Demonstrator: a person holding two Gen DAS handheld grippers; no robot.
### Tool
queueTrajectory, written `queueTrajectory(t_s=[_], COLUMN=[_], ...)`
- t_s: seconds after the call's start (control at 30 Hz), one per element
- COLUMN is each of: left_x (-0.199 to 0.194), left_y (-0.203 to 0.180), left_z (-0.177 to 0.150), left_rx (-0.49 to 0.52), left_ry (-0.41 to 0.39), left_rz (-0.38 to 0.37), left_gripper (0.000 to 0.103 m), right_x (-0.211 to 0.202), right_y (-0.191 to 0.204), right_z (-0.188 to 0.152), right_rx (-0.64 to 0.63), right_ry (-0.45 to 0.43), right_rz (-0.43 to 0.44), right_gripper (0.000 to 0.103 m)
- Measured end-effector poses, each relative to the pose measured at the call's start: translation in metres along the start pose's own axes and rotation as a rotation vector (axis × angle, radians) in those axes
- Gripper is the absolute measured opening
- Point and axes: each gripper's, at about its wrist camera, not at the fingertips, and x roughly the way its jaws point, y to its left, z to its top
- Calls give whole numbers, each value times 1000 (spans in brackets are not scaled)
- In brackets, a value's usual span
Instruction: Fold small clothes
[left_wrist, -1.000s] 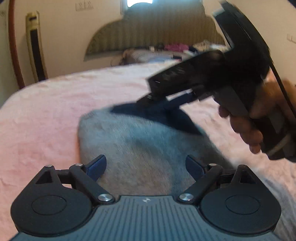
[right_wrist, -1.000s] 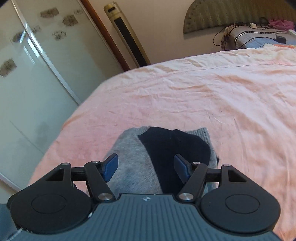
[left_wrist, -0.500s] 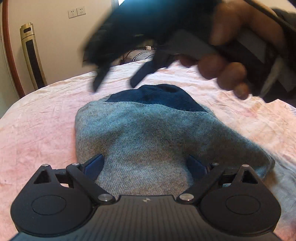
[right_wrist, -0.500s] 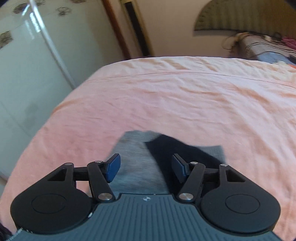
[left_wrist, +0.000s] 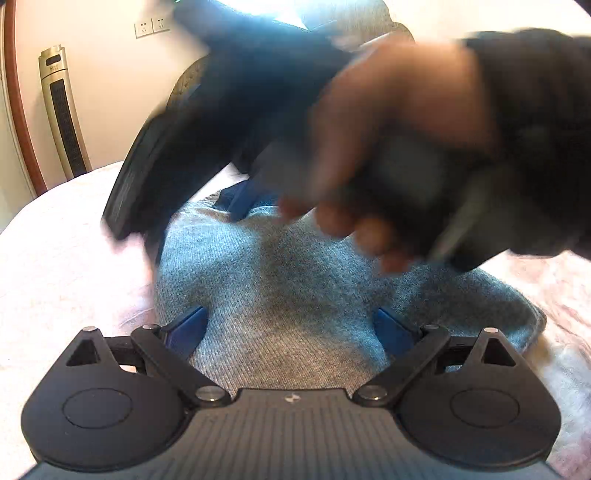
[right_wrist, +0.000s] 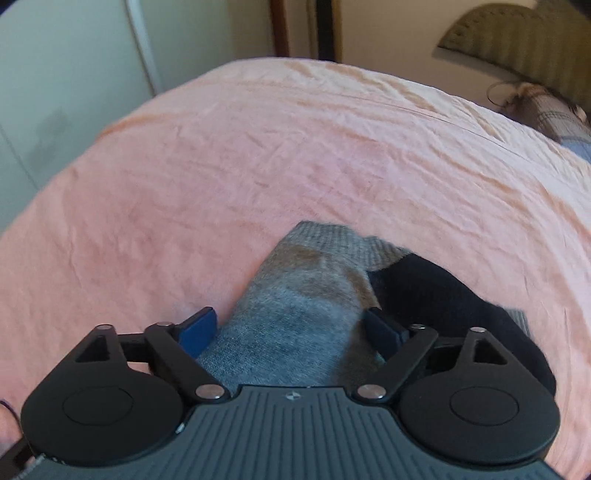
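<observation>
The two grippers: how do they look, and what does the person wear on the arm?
Both the left gripper and the right gripper have a ribbed dark grey body, black linkage arms with silver pivots, round black discs and blue finger pads. The sleeve is black.

I see a grey knit sock (right_wrist: 295, 317) with a black toe patch (right_wrist: 436, 295) — in my left view the same sock (left_wrist: 295, 295) reads bluish grey, its dark part navy. It lies on a plain salmon-pink sheet (right_wrist: 258, 155). My grippers are black with blue pads (left_wrist: 186, 328). The heater (left_wrist: 62, 110) is silver and black — the wall (left_wrist: 110, 74) cream, the headboard (right_wrist: 517, 37) olive with fine stripes.
</observation>
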Motion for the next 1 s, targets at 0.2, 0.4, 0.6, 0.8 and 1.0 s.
queueTrajectory(t_s=[0.2, 0.4, 0.6, 0.8, 1.0], left_x=[7, -24, -1, 74, 87], left_y=[1, 34, 132, 168, 141], left_z=[2, 2, 12, 38, 61], left_rx=[15, -160, -649, -762, -535], left_ry=[-1, -69, -12, 115, 144], left_rz=[3, -56, -154, -191, -105], left_gripper=[103, 103, 103, 95, 20], right_x=[-19, -53, -74, -32, -50], right_y=[-52, -91, -137, -138, -156], right_z=[-36, -36, -50, -47, -61], right_rx=[116, 332, 411, 410, 408], right_ry=[-53, -91, -141, -75, -147], right_rz=[70, 123, -8, 16, 8], right_gripper=[82, 54, 80, 46, 14])
